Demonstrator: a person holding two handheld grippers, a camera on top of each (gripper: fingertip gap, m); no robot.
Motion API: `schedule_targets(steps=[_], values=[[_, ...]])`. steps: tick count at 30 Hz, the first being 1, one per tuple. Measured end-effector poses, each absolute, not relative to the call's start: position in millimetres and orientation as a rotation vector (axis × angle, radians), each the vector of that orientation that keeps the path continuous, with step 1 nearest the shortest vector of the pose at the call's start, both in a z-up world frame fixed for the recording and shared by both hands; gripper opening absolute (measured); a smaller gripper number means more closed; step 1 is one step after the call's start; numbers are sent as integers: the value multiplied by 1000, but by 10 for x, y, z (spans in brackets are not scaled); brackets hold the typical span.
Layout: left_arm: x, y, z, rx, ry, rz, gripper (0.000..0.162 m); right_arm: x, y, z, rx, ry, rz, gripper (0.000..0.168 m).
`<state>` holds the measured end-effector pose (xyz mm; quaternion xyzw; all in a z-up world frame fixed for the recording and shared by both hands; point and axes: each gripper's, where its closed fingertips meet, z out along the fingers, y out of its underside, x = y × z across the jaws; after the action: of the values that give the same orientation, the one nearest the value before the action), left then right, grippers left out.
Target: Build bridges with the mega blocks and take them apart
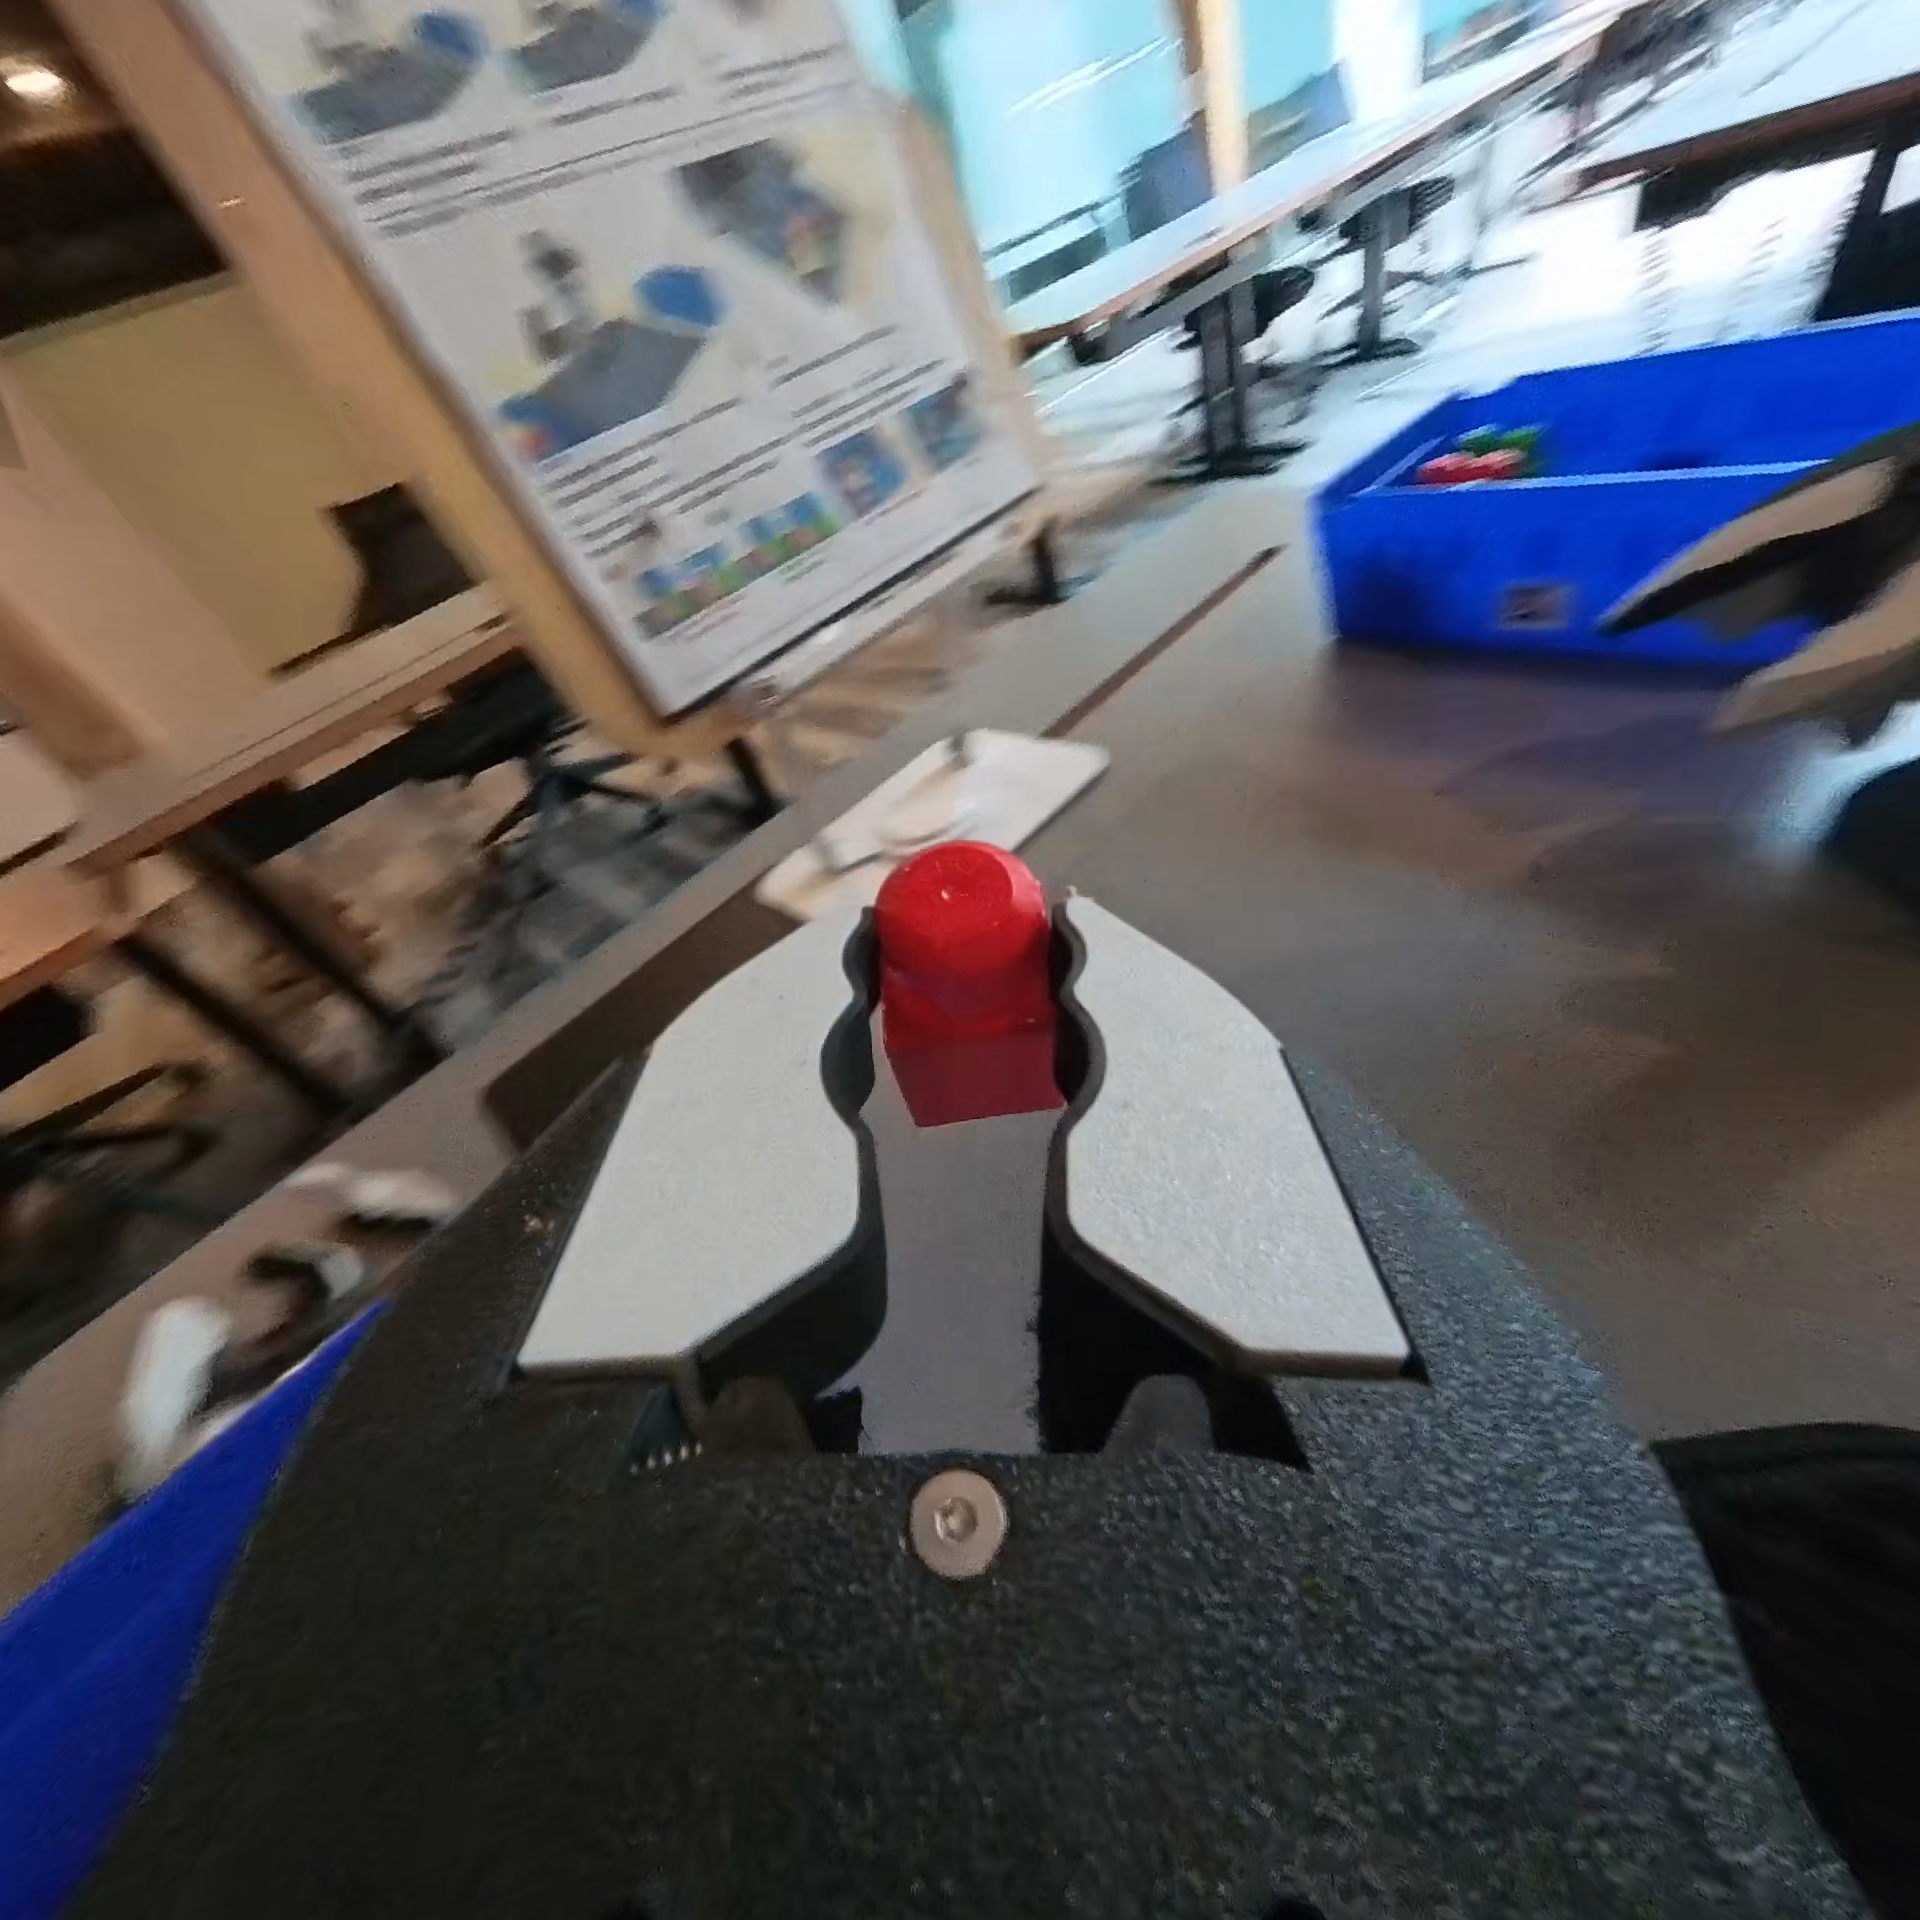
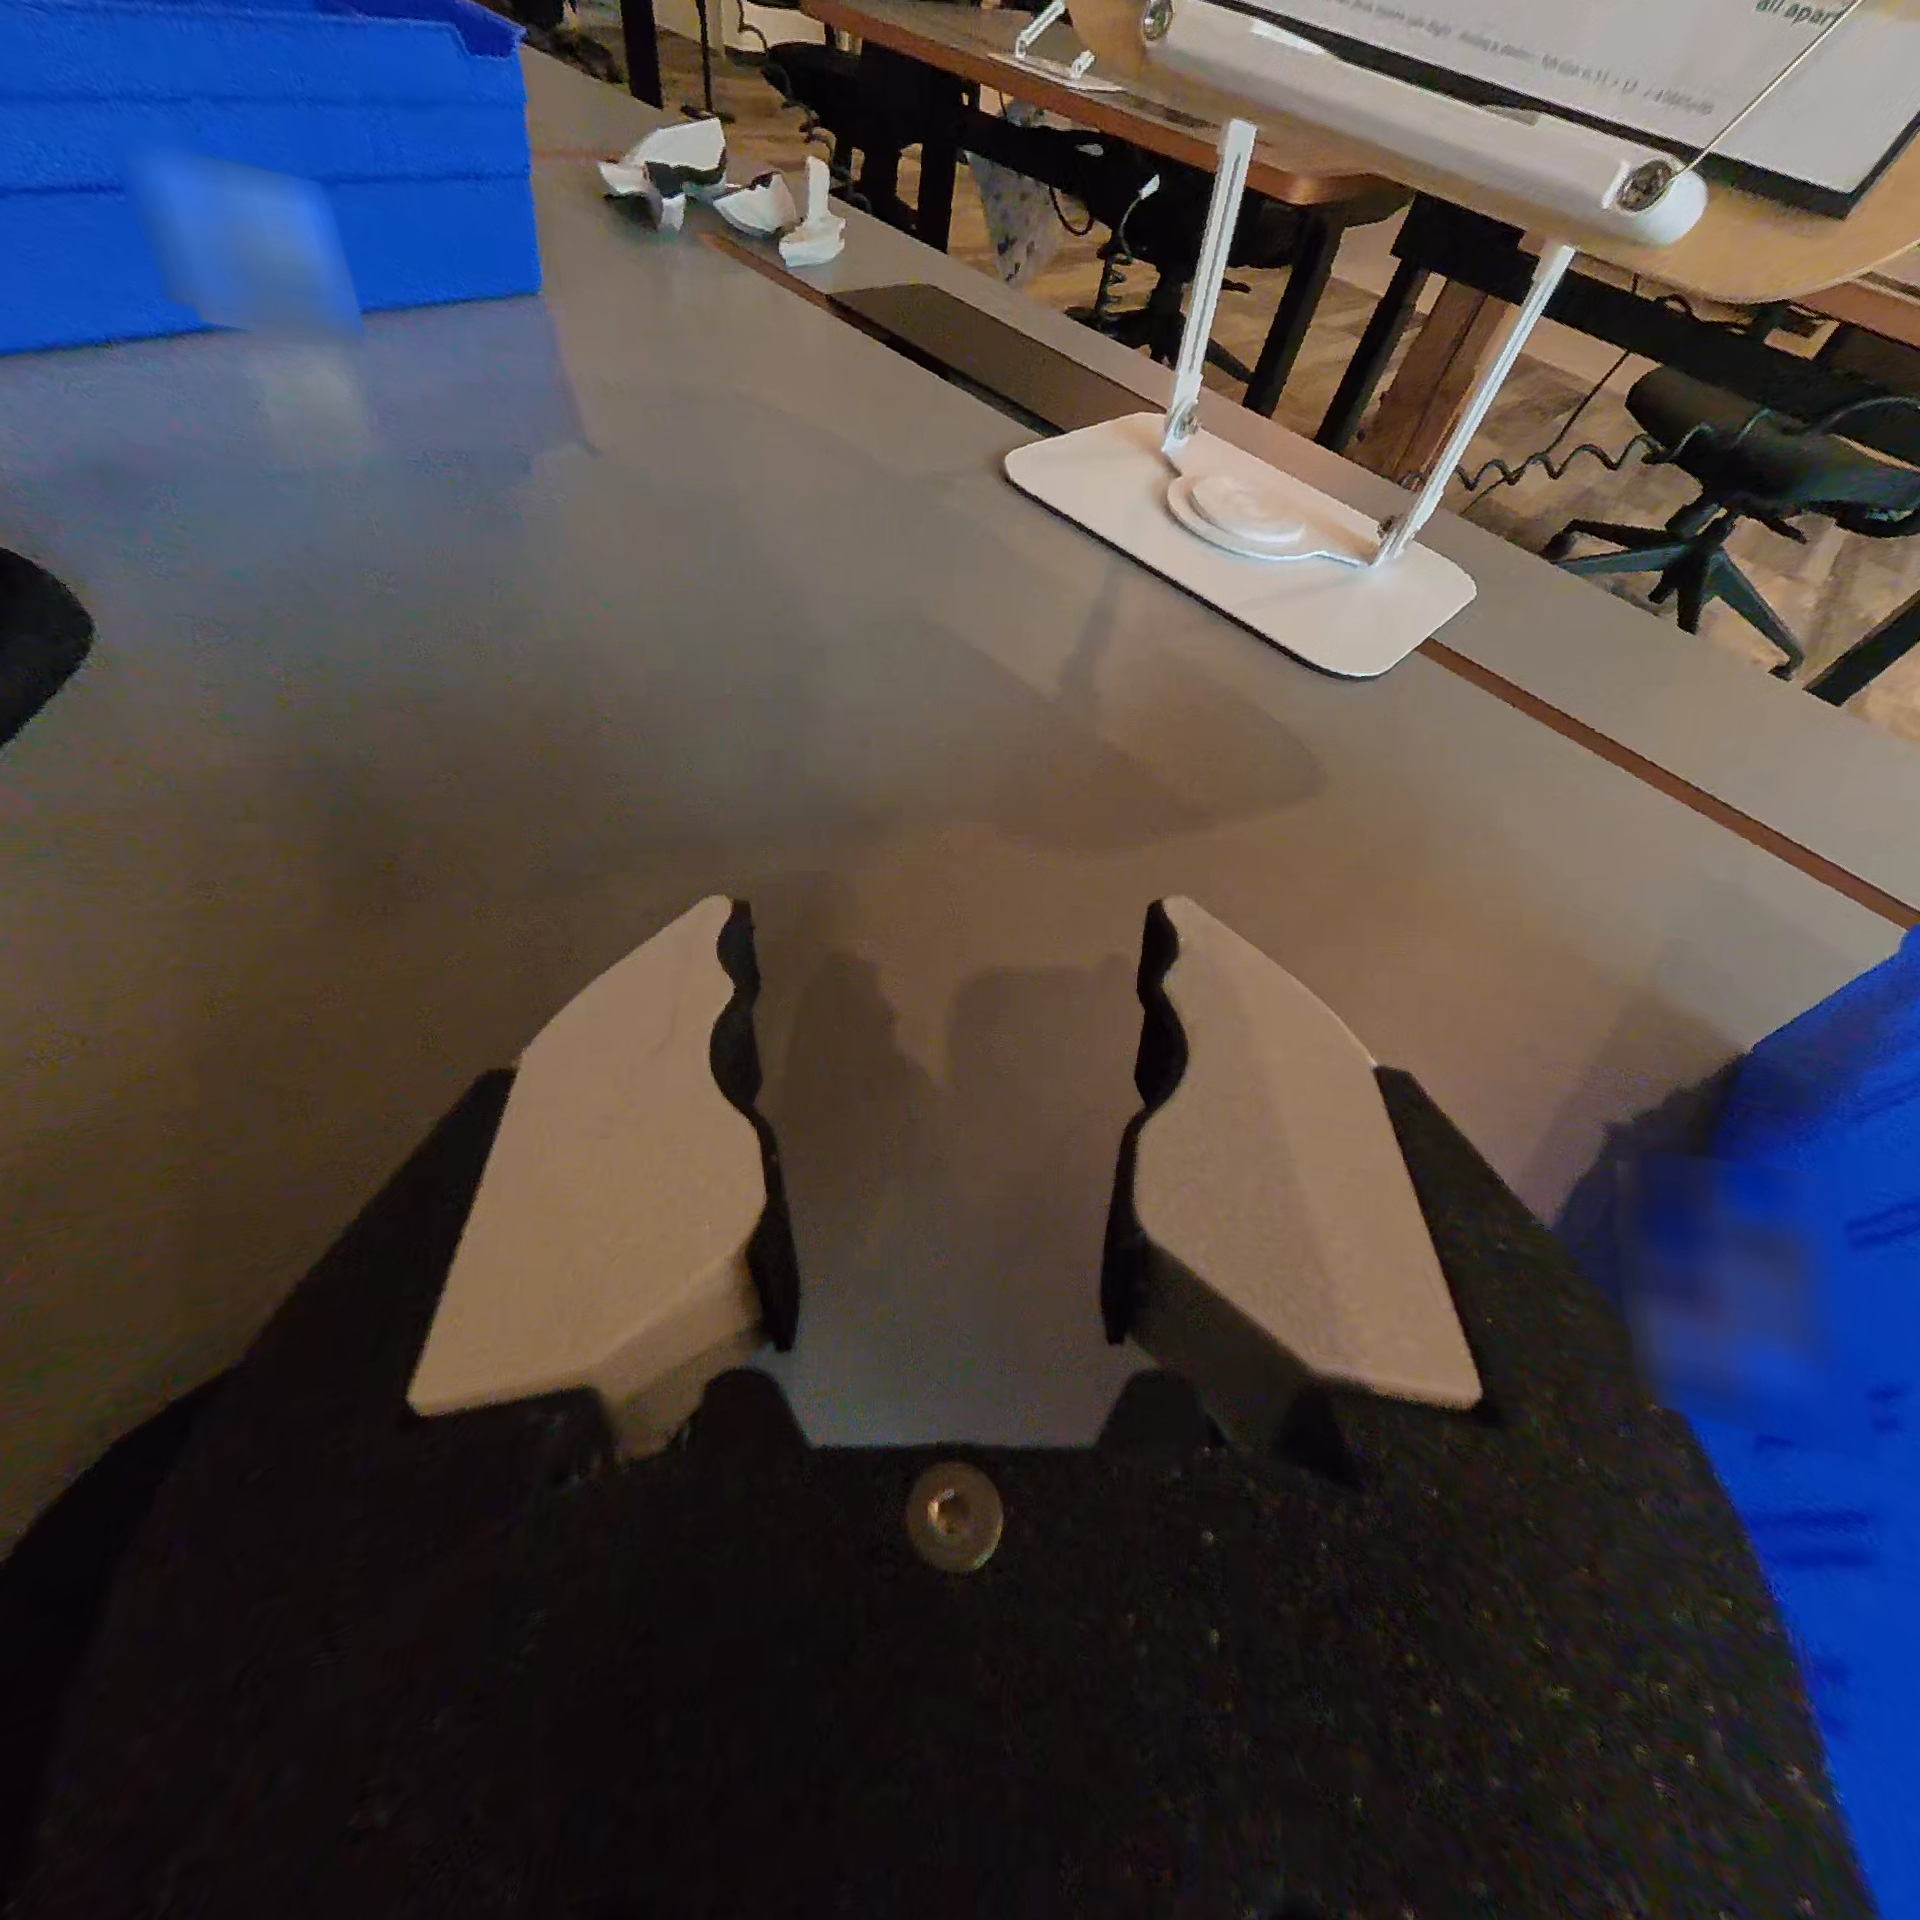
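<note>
Your left gripper [image 1: 966,997] is clamped on a red block [image 1: 964,987], stud pointing forward along the fingers; right gripper [image 2: 948,1023], fingers apart, holds nothing over bare desk [image 2: 727,665].

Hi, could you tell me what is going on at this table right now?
A person is working with two handheld claws. The left claw is shut on a red block, held above the grey table. The right claw is open and empty over the table. More blocks lie in a blue bin farther off.
</note>
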<state>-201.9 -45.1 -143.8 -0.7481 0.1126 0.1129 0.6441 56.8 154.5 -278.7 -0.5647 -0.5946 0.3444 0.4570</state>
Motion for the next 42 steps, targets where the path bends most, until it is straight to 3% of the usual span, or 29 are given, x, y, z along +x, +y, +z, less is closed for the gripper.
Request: schedule_targets(steps=[9,23,42], values=[[-779,-116,-1971,-1613,616,-130,31,533,1473,-2863,-1396,-1513,864,71],[-338,23,-2886,-1854,984,-313,31,525,1499,-2952,-1429,-1532,844,71],[-261,54,-3145,-1941,993,-355,32,526,1477,-2951,-1423,-1542,849,71]])
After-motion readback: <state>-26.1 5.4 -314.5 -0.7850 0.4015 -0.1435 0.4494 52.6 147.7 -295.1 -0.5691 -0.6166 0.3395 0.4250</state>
